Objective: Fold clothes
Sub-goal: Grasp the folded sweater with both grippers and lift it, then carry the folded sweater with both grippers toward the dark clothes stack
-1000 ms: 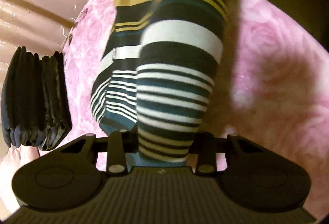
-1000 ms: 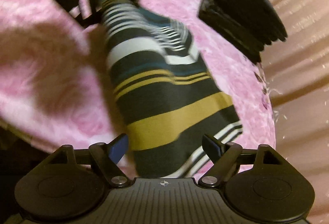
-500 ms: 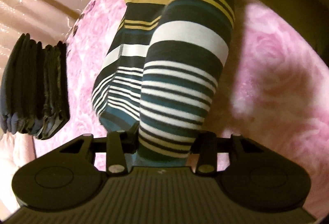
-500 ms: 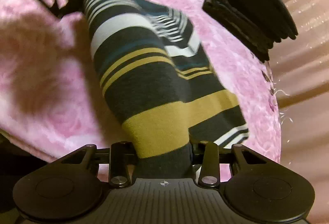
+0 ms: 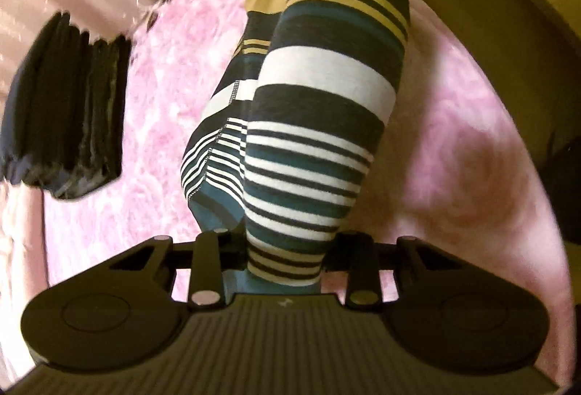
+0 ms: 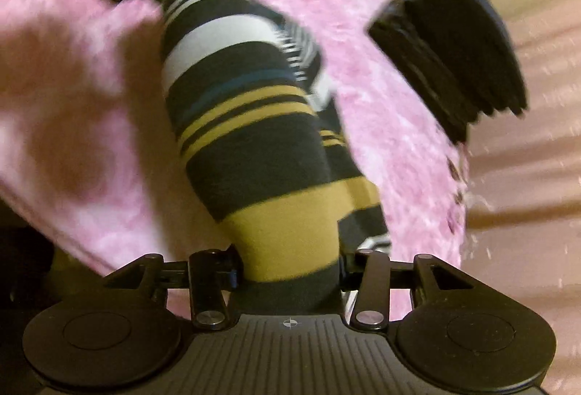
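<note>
Left tool [image 5: 285,249] pinching the striped knit garment [image 5: 316,126] at its thin-striped end, jaws just closed further | right tool [image 6: 287,271] clamped on the mustard-banded end, just eased wider | long axis runs straight between my tools, upper layer lifted off the fuzzy pink bed cover [image 5: 454,148] | black folded stack [image 5: 69,101] lies aside

Garment [image 5: 319,126]: stretched lengthwise between the two grippers, one end in the left gripper [image 5: 283,271], the opposite end in the right gripper [image 6: 287,279]; a lower layer lies on the blanket [image 5: 454,148].
Folded stack [image 5: 69,104]: on the blanket's edge, apart from the garment; left in the left view, upper right in the right view.
</note>
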`<state>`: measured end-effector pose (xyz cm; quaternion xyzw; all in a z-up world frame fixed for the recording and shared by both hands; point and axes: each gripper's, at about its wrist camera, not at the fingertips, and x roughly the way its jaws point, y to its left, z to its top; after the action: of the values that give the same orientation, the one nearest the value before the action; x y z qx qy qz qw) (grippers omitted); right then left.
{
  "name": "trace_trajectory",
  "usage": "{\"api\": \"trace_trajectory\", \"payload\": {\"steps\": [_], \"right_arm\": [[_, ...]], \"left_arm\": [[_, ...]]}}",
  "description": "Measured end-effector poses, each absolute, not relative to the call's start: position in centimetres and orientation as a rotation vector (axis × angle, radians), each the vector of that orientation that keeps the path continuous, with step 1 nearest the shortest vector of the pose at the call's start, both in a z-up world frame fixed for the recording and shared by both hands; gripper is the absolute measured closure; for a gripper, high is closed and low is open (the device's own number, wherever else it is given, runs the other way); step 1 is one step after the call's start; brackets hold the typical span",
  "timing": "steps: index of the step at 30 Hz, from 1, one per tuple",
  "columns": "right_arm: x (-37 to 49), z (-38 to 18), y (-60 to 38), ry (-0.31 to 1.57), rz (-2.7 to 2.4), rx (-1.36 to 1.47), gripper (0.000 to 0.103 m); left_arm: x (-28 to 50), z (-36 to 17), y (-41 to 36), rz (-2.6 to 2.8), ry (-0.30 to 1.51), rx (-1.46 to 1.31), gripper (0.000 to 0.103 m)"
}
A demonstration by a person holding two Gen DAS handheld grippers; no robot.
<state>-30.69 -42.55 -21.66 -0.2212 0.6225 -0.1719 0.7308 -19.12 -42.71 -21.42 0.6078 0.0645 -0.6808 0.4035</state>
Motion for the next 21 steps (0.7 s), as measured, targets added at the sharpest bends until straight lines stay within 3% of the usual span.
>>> {"api": "trace_trajectory", "payload": {"steps": [3,9,21], "right_arm": [[-31.7,-21.7,-42.8,1.372,-0.326,-0.491,0.062],[-31.1,-15.4,-47.1,1.276,-0.338,-0.437,0.069],[-25.3,-4.9,-47.3,1.107,-0.361,-0.511,0.069]], "left_arm": [[-19.4,-21.0,-43.2,-1.72,0.216,1.519,0.075],[-19.1,-17.8,-44.2,-1.735,0.285,1.476,0.075],[-13.2,-5.9,-44.8,-1.606,0.113,1.348,0.075]]}}
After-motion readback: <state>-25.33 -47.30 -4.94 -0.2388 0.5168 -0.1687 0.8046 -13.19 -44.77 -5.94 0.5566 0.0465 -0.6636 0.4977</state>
